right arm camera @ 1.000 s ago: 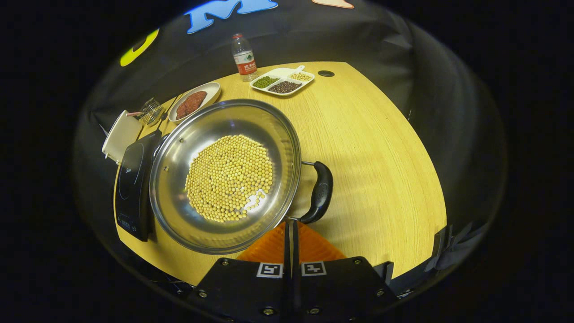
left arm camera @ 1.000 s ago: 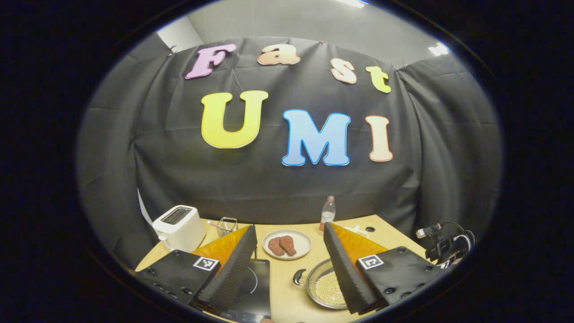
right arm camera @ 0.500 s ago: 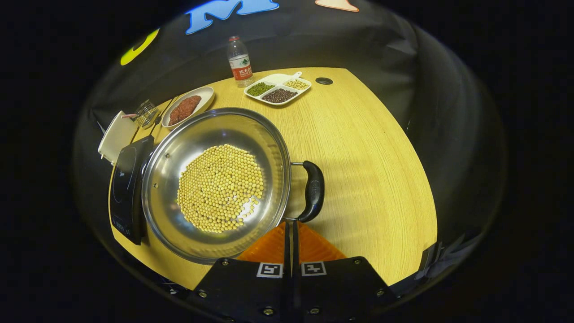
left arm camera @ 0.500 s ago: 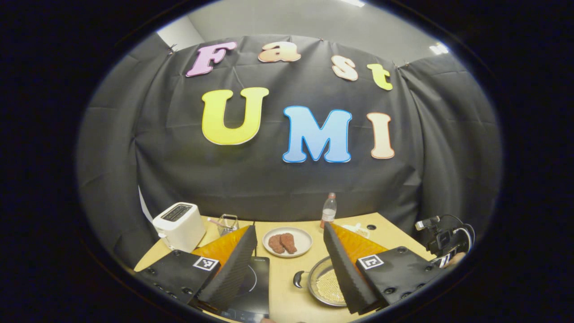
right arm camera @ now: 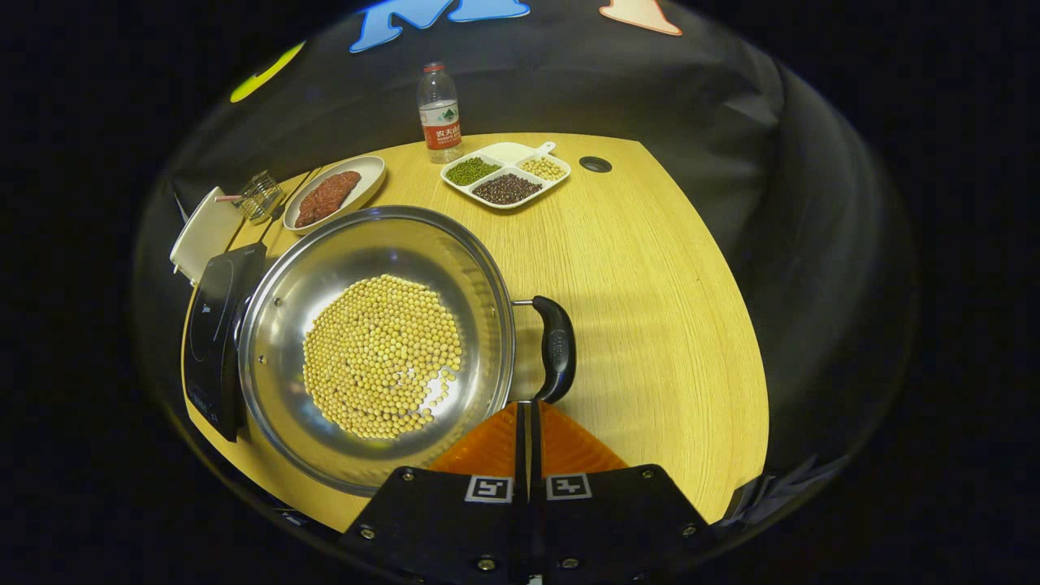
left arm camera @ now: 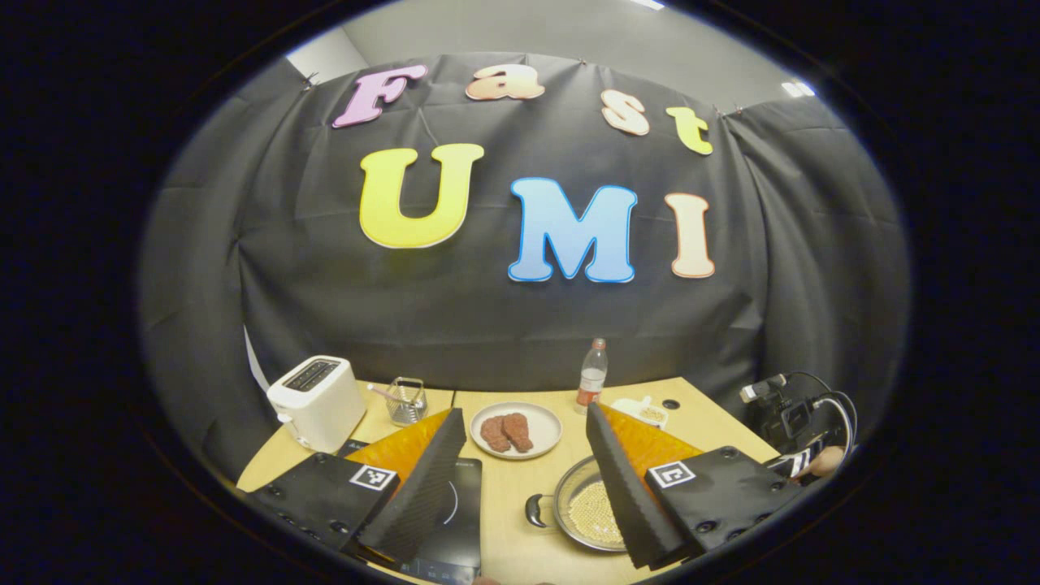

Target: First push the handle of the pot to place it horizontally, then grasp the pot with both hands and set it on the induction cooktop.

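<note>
Here the right gripper point(right arm camera: 528, 405) has its fingers pressed together with nothing between them, their tips just at the lower end of the pot's black handle point(right arm camera: 556, 349); whether they touch it cannot be told. The right gripper view looks down into the pot point(right arm camera: 374, 349), a wide steel pan with a layer of yellow beans point(right arm camera: 380, 356), sitting on the table point(right arm camera: 666, 325) near its front edge with its left rim just beside the cooktop point(right arm camera: 213, 337), not on it. That view also gives the divided dish point(right arm camera: 505, 172) of green, dark and pale grains toward the far edge, the bottle point(right arm camera: 439, 112) behind it, and a round hole point(right arm camera: 595, 164) in the tabletop near the far right corner. The left gripper view sits higher and farther back: the left gripper point(left arm camera: 524, 455) is spread wide, holding nothing, well above the table. Between its fingers lie the plate point(left arm camera: 520, 429) with two pieces of meat point(left arm camera: 507, 431) and, lower, the pot's other handle point(left arm camera: 535, 510); its right finger point(left arm camera: 630, 496) covers part of the pot, its left finger point(left arm camera: 418, 487) part of the cooktop. That view adds the white toaster point(left arm camera: 313, 402) at the far left corner, a wire basket point(left arm camera: 406, 400) beside it, and, at the right edge, a camera rig with cables point(left arm camera: 792, 414) above a fingertip point(left arm camera: 829, 461).
</note>
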The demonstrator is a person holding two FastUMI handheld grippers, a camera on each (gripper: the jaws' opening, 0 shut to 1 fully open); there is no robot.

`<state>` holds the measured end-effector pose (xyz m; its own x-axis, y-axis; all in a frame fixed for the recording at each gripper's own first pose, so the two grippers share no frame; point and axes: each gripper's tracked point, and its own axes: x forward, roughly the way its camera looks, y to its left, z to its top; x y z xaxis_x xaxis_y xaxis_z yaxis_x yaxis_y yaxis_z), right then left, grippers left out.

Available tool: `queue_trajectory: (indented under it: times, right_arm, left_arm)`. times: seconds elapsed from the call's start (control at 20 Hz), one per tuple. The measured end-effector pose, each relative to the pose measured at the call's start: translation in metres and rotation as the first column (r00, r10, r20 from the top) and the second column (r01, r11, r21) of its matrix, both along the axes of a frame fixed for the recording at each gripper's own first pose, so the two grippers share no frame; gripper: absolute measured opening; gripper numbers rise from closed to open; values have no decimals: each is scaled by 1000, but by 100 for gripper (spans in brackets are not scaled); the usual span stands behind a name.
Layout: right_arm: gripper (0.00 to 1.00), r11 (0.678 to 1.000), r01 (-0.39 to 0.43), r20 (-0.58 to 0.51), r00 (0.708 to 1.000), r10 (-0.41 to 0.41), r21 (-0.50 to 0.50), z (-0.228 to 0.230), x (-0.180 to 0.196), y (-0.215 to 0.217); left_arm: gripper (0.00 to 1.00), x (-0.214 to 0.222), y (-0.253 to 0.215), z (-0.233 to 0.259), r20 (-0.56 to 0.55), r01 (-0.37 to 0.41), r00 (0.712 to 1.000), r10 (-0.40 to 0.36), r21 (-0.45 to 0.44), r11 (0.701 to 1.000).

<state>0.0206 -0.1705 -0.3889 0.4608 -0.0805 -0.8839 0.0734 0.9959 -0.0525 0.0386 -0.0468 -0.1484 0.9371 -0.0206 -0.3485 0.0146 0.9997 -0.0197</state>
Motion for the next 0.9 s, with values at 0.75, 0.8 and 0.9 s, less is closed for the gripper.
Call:
queue_trajectory:
  times: [0.75, 0.8, 0.9]
  right_arm:
    - [72, 996, 43, 170, 984, -55, 72, 47, -22, 12]
    - [100, 996, 50, 197, 978, -64, 77, 55, -24, 13]
    - [100, 995, 65, 232, 969, -81, 75, 57, -27, 11]
  left_arm:
    - [97, -21, -1, -38, -76, 73, 994, -75, -36, 997]
    - [97, -25, -5, -44, -89, 85, 992, -88, -39, 996]
    - [95, -31, -10, -63, -140, 100, 985, -106, -48, 994]
